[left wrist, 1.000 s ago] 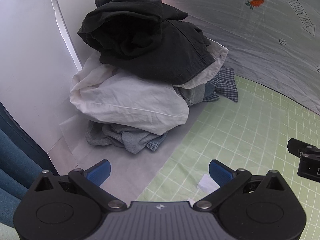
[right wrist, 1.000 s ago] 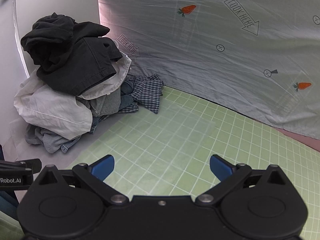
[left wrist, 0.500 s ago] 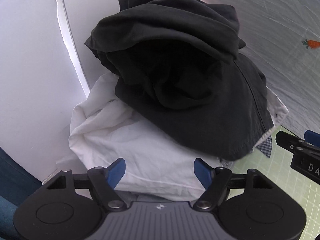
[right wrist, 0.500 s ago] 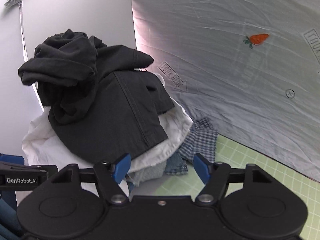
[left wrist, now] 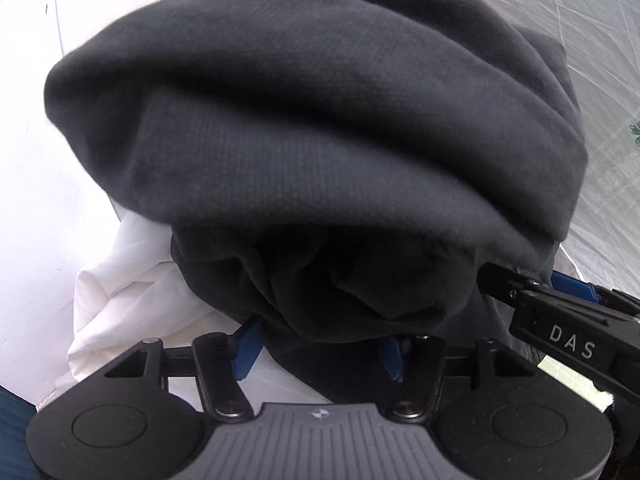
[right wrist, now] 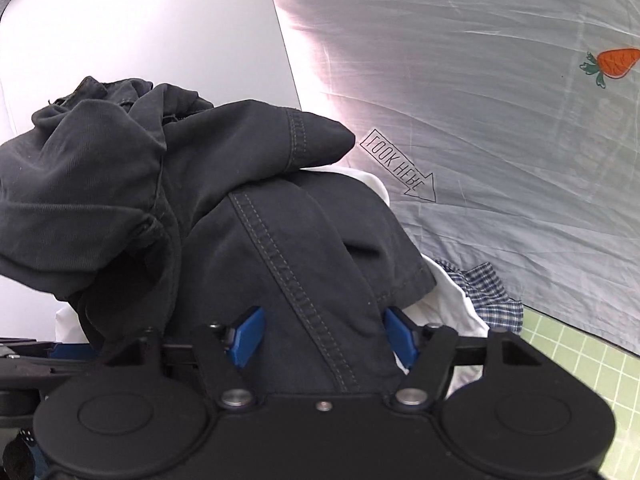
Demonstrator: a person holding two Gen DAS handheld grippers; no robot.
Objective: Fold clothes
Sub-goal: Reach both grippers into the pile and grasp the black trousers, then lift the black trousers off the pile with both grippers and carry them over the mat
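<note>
Blue-padded jaws of the left gripper (left wrist: 320, 346) stand apart with a bulge of the dark garment (left wrist: 312, 152) pushed between them, not yet pinched. A second ago this gripper hung back over the green grid mat with the whole laundry pile ahead of it; now the dark cloth fills nearly its whole view, so the reach is done and the closing is what remains. The right gripper (right wrist: 324, 338) has come in the same way: its blue pads are also apart, straddling the stitched seam of the same garment, which lies on top of the pile directly in front of both tools. The two grippers sit side by side, the right one's tip showing at the left one's right edge.

Below and to the left of the left gripper a white garment (left wrist: 132, 280) lies under the dark one; beyond the right gripper's right pad, a checked shirt (right wrist: 484, 292) trails onto the green grid mat (right wrist: 580, 364). That mat, to the right, looks like the open room for spreading. Behind the pile the grey backdrop sheet (right wrist: 480, 100) and a white panel (right wrist: 140, 28) close it in, so lifting should go up and back toward the person.
</note>
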